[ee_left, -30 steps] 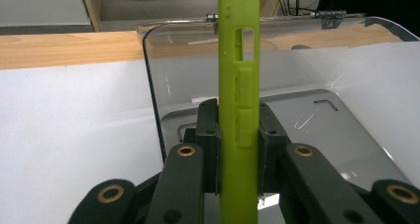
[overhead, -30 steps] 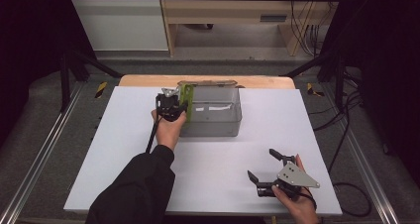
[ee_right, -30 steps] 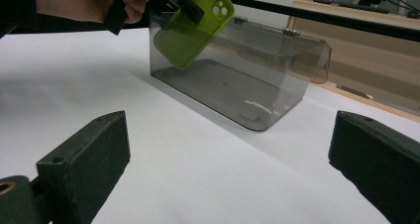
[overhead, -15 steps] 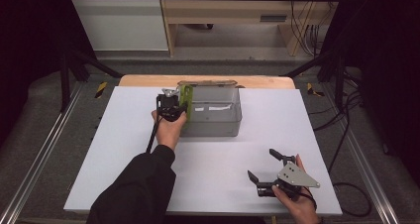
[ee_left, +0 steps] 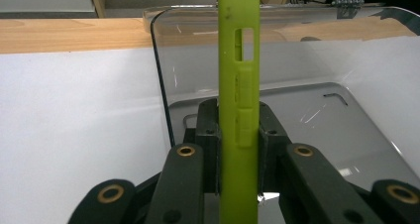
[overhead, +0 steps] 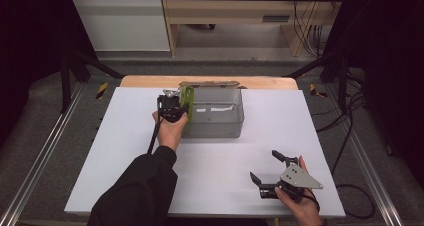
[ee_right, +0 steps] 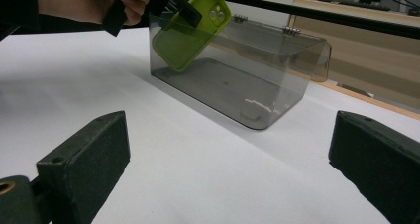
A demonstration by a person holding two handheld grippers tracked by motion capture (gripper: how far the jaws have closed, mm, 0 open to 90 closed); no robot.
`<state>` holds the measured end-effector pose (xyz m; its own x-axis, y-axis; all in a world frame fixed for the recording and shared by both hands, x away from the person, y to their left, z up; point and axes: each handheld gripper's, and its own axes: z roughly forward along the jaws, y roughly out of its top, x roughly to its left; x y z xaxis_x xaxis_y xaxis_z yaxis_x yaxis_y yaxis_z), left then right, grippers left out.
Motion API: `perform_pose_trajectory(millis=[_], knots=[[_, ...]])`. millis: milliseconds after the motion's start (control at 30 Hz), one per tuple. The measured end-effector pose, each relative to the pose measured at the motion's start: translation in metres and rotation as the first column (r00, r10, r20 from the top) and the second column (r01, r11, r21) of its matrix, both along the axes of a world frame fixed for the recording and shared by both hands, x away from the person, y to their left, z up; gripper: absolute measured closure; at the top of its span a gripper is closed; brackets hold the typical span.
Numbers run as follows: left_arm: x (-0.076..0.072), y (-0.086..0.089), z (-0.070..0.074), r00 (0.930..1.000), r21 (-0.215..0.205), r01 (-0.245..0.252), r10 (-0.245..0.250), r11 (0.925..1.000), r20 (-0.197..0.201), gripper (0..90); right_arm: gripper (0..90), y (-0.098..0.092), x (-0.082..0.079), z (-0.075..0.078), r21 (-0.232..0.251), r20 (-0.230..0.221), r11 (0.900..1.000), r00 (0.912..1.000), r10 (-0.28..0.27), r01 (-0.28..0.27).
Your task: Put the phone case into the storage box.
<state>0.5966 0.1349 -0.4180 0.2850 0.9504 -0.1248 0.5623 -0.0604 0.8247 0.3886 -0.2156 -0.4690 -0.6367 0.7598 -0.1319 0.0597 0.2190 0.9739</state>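
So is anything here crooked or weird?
Only the green phone case: it hangs tilted inside the clear box, at its left end, pinched edge-on by the left tool. The box itself sits straight on the table. Nothing looks spilled or broken.

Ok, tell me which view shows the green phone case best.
The right gripper view: the green phone case shows its whole back and camera cutout, tilted inside the clear box. The left gripper view gives its thin edge, clamped by the left tongs; the high view a sliver.

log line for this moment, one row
left gripper: shut on green phone case, tilted at clear box left end | right gripper: open, holding nothing, on white table
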Motion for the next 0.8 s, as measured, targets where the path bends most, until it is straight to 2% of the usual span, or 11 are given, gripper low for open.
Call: perform_pose_trajectory(millis=[400, 800], knots=[[-0.0003, 0.0006, 0.0008, 0.9998, -0.018, -0.001, 0.001, 0.9998, -0.018, 76.9, 2.5, 0.0, 0.0003, -0.0002, 0.0, -0.003, 1.0, 1.0, 0.001, -0.001], [-0.0001, -0.0007, 0.0009, 0.9999, 0.0, -0.007, 0.007, 1.0, -0.014, 76.4, 2.5, 0.0, 0.0004, -0.0004, 0.004, -0.011, 1.0, 0.9999, 0.0, 0.0]])
